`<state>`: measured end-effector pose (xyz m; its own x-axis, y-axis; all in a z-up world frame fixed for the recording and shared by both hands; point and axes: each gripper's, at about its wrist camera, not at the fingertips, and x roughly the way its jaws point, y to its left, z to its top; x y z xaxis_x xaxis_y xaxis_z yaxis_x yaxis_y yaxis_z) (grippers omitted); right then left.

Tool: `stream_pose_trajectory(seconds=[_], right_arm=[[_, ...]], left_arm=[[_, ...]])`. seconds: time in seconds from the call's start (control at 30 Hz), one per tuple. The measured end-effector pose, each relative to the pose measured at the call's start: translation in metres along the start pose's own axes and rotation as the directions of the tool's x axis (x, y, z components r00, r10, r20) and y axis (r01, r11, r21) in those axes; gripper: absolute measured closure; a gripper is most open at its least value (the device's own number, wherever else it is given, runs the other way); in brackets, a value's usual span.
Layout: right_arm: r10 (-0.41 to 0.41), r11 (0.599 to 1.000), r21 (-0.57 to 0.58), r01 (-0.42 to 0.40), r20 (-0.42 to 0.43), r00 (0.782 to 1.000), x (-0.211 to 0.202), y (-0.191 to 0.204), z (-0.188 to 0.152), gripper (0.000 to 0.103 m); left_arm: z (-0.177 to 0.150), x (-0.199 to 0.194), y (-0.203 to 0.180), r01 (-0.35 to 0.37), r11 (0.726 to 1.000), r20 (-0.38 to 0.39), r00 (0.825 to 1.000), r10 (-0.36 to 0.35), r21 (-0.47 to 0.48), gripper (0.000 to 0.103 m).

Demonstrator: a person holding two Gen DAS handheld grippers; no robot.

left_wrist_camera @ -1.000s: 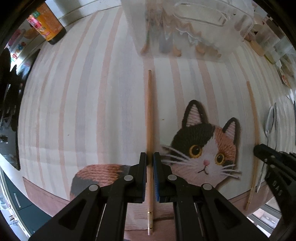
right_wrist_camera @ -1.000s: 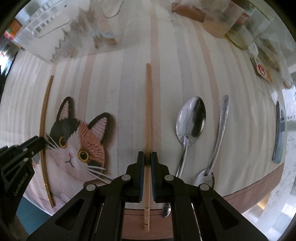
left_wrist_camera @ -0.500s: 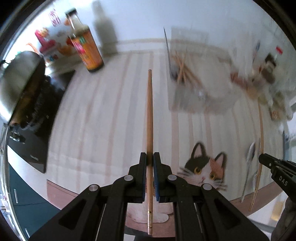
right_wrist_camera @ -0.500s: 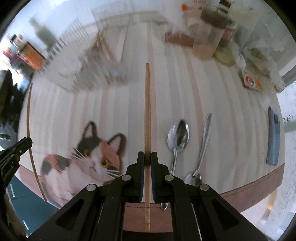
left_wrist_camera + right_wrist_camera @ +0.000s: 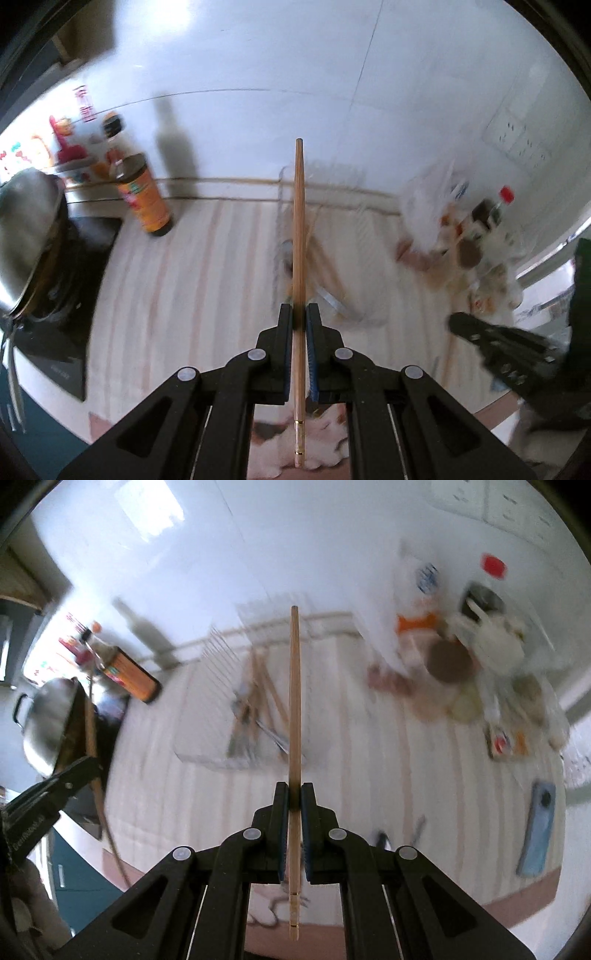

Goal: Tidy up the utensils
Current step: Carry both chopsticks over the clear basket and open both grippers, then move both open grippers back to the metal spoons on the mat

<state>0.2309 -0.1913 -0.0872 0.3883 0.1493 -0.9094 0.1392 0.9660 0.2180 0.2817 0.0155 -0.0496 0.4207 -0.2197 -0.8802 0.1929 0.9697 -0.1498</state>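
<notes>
My left gripper (image 5: 299, 314) is shut on a wooden chopstick (image 5: 298, 229) and holds it high above the striped cloth, tip pointing forward. My right gripper (image 5: 294, 792) is shut on a second wooden chopstick (image 5: 294, 686), also lifted. A clear utensil tray (image 5: 207, 734) with several chopsticks and a metal utensil in it sits ahead on the cloth; it also shows blurred in the left wrist view (image 5: 332, 258). The right gripper (image 5: 491, 343) appears at the right of the left wrist view, the left gripper (image 5: 55, 786) at the left of the right wrist view.
An orange-labelled sauce bottle (image 5: 144, 195) and a steel pot (image 5: 26, 236) on a black cooktop (image 5: 74, 295) stand at the left. Jars, bottles and packets (image 5: 465, 657) crowd the back right. A blue phone (image 5: 537, 827) lies at the right edge. The white wall is behind.
Both grippers have lifted their chopsticks off the cloth and tilted up and forward. The cat mat and the spoons have dropped out of sight; the tray and the back wall have come into view.
</notes>
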Motion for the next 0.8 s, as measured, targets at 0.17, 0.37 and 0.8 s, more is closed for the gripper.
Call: stream_pose_trajectory(seconds=[0.17,0.37,0.8], right_arm=[[0.045,0.999,0.009,-0.045,-0.018,0.999,0.024,0.014,0.057,0.096],[0.025,0.999,0.029,-0.023,-0.054,0.998,0.064,0.012,0.112,0.096],[-0.040,0.998,0.039,0.046,-0.146,0.988,0.125,-0.006,0.138,0.067]], left_arm=[[0.054,0.036,-0.009,0.055,0.998,-0.064,0.996,-0.055,-0.007,0.099],[0.091,0.093,-0.016,0.082,0.997,-0.184,0.979,-0.083,-0.008,0.098],[0.094,0.117,-0.007,-0.086,0.995,-0.196,0.976,0.092,0.042,0.053]])
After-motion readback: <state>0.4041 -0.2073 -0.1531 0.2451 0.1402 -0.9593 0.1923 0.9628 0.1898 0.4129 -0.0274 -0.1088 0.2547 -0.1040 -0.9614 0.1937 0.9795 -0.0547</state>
